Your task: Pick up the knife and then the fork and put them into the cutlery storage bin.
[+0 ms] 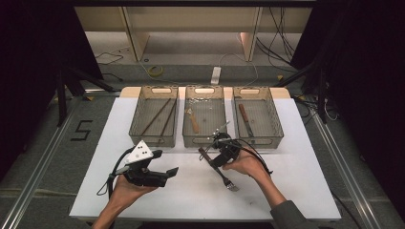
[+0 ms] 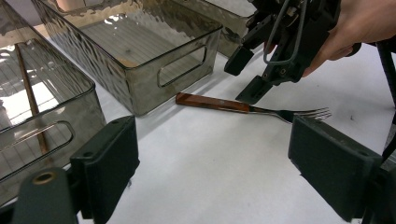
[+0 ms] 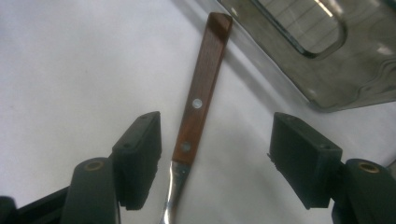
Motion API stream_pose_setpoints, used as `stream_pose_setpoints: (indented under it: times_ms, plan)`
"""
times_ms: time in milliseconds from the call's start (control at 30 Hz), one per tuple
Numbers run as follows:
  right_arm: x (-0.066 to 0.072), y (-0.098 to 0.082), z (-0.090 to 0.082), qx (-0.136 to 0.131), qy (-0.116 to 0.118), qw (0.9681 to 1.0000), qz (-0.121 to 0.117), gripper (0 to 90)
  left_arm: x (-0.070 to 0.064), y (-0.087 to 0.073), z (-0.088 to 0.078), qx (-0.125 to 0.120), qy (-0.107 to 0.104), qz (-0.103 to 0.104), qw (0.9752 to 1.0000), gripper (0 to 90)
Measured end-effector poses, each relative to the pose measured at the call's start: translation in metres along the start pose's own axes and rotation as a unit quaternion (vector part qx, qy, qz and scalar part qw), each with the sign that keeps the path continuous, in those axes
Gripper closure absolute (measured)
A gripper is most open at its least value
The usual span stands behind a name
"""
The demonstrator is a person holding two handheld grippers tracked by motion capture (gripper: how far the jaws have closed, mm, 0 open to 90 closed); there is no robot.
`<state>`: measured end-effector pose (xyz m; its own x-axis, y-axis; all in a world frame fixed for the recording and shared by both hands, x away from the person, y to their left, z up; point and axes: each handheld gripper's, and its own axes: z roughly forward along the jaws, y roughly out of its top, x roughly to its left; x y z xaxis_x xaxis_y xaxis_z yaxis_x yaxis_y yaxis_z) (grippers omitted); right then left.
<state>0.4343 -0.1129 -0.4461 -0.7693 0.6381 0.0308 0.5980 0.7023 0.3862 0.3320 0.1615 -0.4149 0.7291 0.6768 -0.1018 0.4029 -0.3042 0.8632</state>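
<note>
A fork [image 1: 228,182] with a brown wooden handle lies on the white table [image 1: 157,210], just in front of the middle bin [image 1: 203,141]. My right gripper [image 1: 210,156] is open and low over it, tilted down. In the right gripper view the handle [image 3: 201,93] runs up between the two black jaws of the right gripper [image 3: 219,154], and neither pad touches it. The left gripper view shows the fork [image 2: 219,103] with the right gripper [image 2: 246,75] above its handle. My left gripper [image 1: 165,162] is open and holds nothing, to the left of the fork; its jaws [image 2: 219,163] point at it.
Three clear grey bins stand in a row at the back of the table. Thin brown sticks lie in the left bin [image 1: 154,141], a wooden-handled utensil in the middle one, and a knife in the right bin [image 1: 258,141]. A bin corner [image 3: 327,70] is close beside the fork handle.
</note>
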Motion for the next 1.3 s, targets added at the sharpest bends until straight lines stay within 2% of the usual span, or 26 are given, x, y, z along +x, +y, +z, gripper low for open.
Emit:
stream_pose_setpoints:
  times_ms: [167,467,600,767,1133,1300]
  plan:
    - [0.0,0.001,0.006,0.015,0.002,0.9999,0.0,35.6,0.0,0.0,-0.001,0.0,0.0,0.0,1.0,15.5]
    - [0.002,0.003,0.014,0.037,0.003,0.9992,-0.016,39.9,0.0,0.001,-0.001,0.001,0.0,0.0,1.0,15.5]
    - [0.003,0.004,0.016,0.042,0.003,0.9989,-0.019,44.2,0.0,0.001,0.0,0.002,0.0,-0.001,1.0,15.5]
    - [0.005,0.005,0.018,0.046,0.012,0.9981,-0.039,49.9,0.0,0.0,0.0,0.003,0.002,0.0,1.0,15.5]
    - [0.008,0.007,0.019,0.055,0.001,0.9962,-0.067,58.2,0.0,0.0,0.0,0.002,0.002,0.0,1.0,15.5]
    - [0.008,0.008,0.019,0.062,0.005,0.9959,-0.066,61.0,0.0,0.0,0.0,0.002,0.001,0.0,1.0,15.5]
